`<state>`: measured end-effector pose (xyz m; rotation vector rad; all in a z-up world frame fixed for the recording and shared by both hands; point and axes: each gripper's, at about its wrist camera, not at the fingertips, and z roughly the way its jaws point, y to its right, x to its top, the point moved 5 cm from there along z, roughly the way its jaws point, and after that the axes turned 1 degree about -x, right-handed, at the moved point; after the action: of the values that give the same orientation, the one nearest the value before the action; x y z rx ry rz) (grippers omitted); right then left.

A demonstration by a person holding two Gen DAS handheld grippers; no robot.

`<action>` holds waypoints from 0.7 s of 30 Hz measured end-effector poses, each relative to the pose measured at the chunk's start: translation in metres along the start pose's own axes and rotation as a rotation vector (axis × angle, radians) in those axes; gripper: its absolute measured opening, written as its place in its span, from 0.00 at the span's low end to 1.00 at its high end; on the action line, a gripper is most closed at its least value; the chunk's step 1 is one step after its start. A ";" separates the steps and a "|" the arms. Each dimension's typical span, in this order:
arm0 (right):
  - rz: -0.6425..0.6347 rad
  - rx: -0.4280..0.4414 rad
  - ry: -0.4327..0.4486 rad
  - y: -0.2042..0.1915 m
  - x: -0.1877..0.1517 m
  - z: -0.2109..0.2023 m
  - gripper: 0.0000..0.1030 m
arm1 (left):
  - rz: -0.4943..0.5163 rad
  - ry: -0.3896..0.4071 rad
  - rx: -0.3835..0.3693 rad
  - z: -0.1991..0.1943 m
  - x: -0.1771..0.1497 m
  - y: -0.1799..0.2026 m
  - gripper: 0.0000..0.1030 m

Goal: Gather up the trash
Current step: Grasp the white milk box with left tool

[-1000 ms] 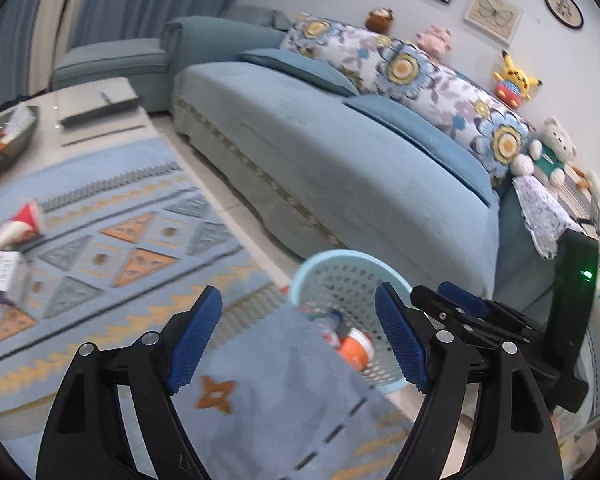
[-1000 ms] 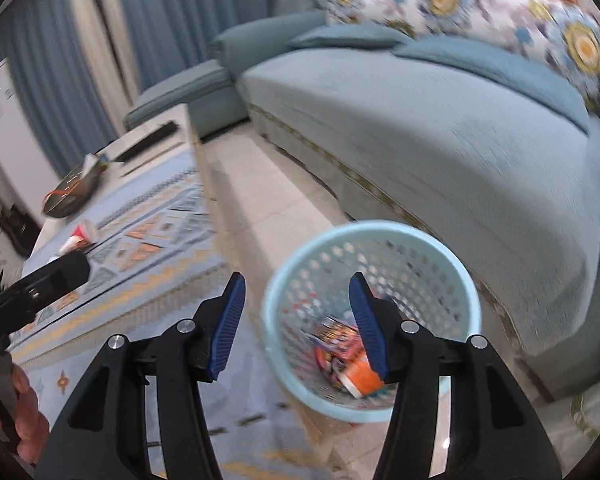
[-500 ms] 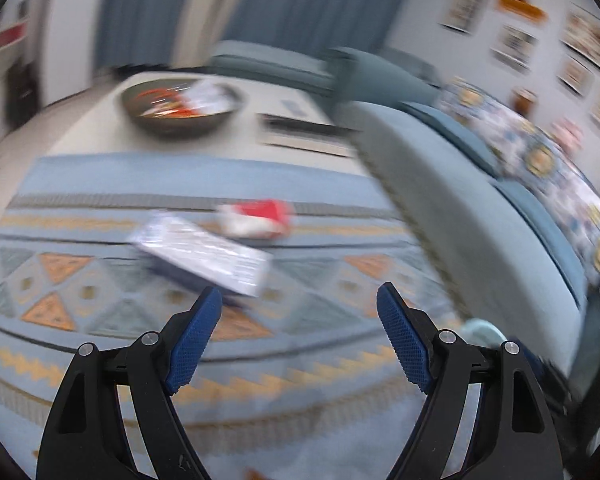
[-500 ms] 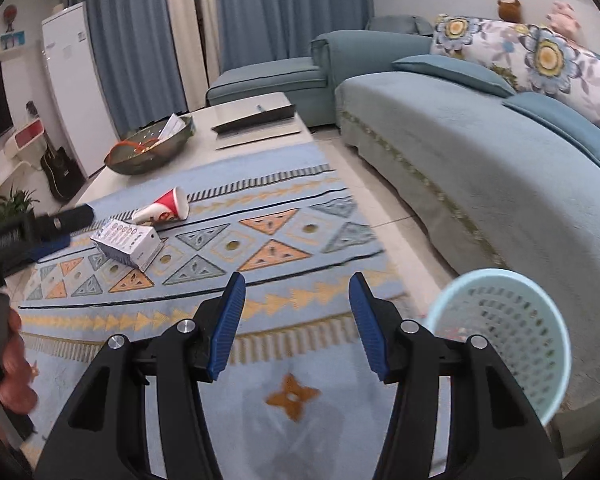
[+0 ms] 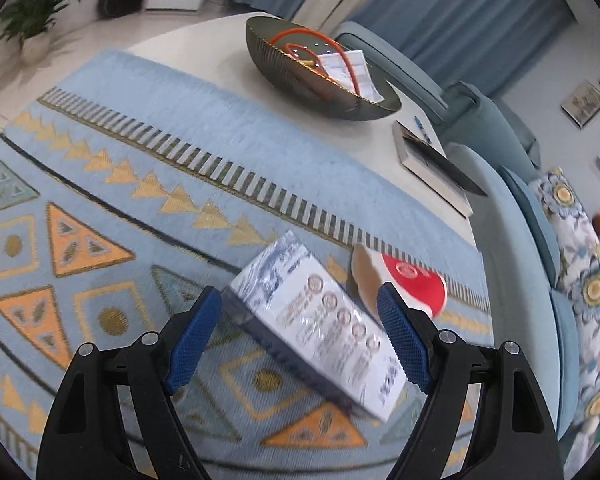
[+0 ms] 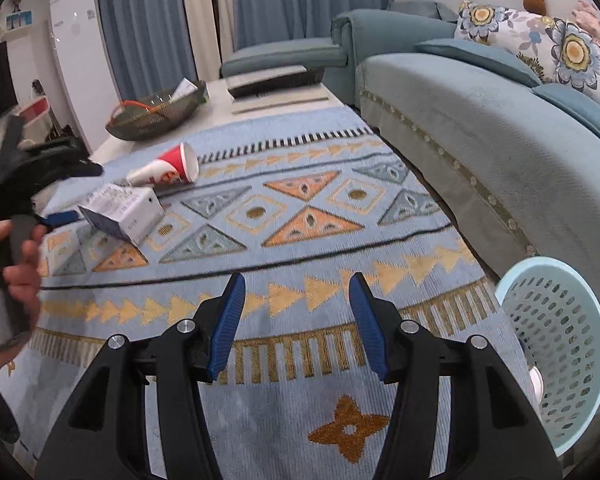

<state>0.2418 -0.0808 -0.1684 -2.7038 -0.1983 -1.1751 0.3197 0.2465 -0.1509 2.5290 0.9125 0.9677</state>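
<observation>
On the patterned blue cloth (image 6: 308, 240) that covered the low table, a white carton (image 5: 320, 328) printed with a row of round emblems lay on its side, and a red-and-white paper cup (image 6: 168, 170) lay tipped over just beyond it, mouth toward the sofa (image 6: 480, 120). The left gripper (image 5: 300, 340) hung over the carton with its blue pads (image 5: 192, 340) spread wide on either side of the box; neither pad pressed on it, and in the left wrist view a clear gap showed at each side. In the right wrist view the person's left hand (image 6: 16, 264) was wrapped around that gripper's handle at the left edge of the frame, one blue pad showing close by the carton.

The right gripper (image 6: 296, 320) stood over the near part of the cloth, its jaws partly apart with nothing between them, only the row of yellow triangles below. It was well apart from both the carton and the cup.

A pale blue perforated waste basket (image 6: 556, 344) stood off the right corner of the table, between the table and the sofa; something white showed inside near its rim, too small to identify. Farther along the bare tabletop sat a dark ribbed bowl (image 5: 320, 76) holding an orange cable and a white packet, and beside it a flat grey book (image 5: 432, 168).
</observation>
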 end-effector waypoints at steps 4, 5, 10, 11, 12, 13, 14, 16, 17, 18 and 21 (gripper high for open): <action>-0.022 0.006 0.015 -0.005 -0.001 -0.003 0.49 | 0.020 0.005 0.064 0.015 0.003 0.007 0.76; -0.030 0.005 0.019 -0.006 -0.002 -0.004 0.49 | 0.037 0.003 0.094 0.020 0.003 0.008 0.75; -0.072 0.000 0.022 -0.015 -0.002 -0.006 0.49 | 0.119 0.004 0.168 0.032 -0.004 0.015 0.75; -0.077 0.002 0.016 -0.016 -0.001 -0.005 0.49 | 0.149 0.006 0.175 0.031 -0.004 0.018 0.75; -0.081 0.007 0.009 -0.016 -0.001 -0.004 0.49 | 0.172 0.004 0.176 0.031 -0.005 0.020 0.69; -0.082 0.022 -0.003 -0.018 0.001 -0.002 0.49 | 0.199 -0.002 0.164 0.030 -0.005 0.022 0.67; -0.082 0.043 -0.016 -0.021 0.004 0.001 0.49 | 0.228 -0.012 0.139 0.027 -0.006 0.024 0.62; -0.094 0.072 -0.035 -0.030 0.011 0.006 0.49 | 0.306 -0.046 0.086 0.020 -0.010 0.027 0.48; -0.110 0.082 -0.043 -0.037 0.017 0.010 0.49 | 0.338 -0.057 0.077 0.019 -0.011 0.027 0.42; -0.121 0.089 -0.046 -0.042 0.019 0.012 0.49 | 0.397 -0.078 0.062 0.015 -0.014 0.029 0.39; -0.149 0.114 -0.062 -0.065 0.035 0.024 0.49 | 0.479 -0.131 0.021 0.009 -0.022 0.027 0.38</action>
<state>0.2700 -0.0100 -0.1514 -2.6649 -0.4691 -1.0829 0.3263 0.2113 -0.1559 2.8520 0.2795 0.8978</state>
